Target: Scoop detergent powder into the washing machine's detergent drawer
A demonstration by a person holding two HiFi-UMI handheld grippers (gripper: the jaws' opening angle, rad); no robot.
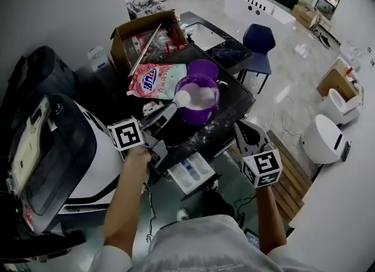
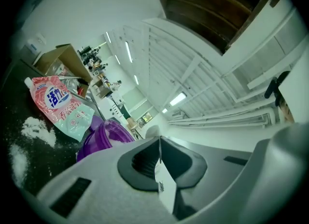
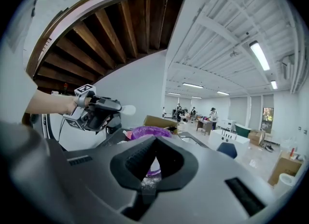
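Note:
My left gripper (image 1: pixel 166 113) is shut on the handle of a white scoop (image 1: pixel 181 98), held at the near rim of the purple tub (image 1: pixel 199 112) of white powder. In the left gripper view the thin white handle (image 2: pixel 163 182) sits between the shut jaws, with the scoop's bowl (image 2: pixel 151 131) beyond. The open detergent drawer (image 1: pixel 191 172), with blue compartments, juts out below the black counter (image 1: pixel 234 98). My right gripper (image 1: pixel 244 128) hovers right of the drawer, shut and holding nothing. The right gripper view shows the left gripper (image 3: pixel 99 112) with the scoop (image 3: pixel 128 108) above the tub (image 3: pixel 149 132).
A pink detergent bag (image 1: pixel 154 81) lies behind the tub beside a purple lid (image 1: pixel 203 67). Spilled powder (image 2: pixel 35 128) dusts the counter. An open cardboard box (image 1: pixel 146 35) stands farther back. A white washing machine (image 1: pixel 88 159) fills the left; a blue chair (image 1: pixel 259 38) stands at the right.

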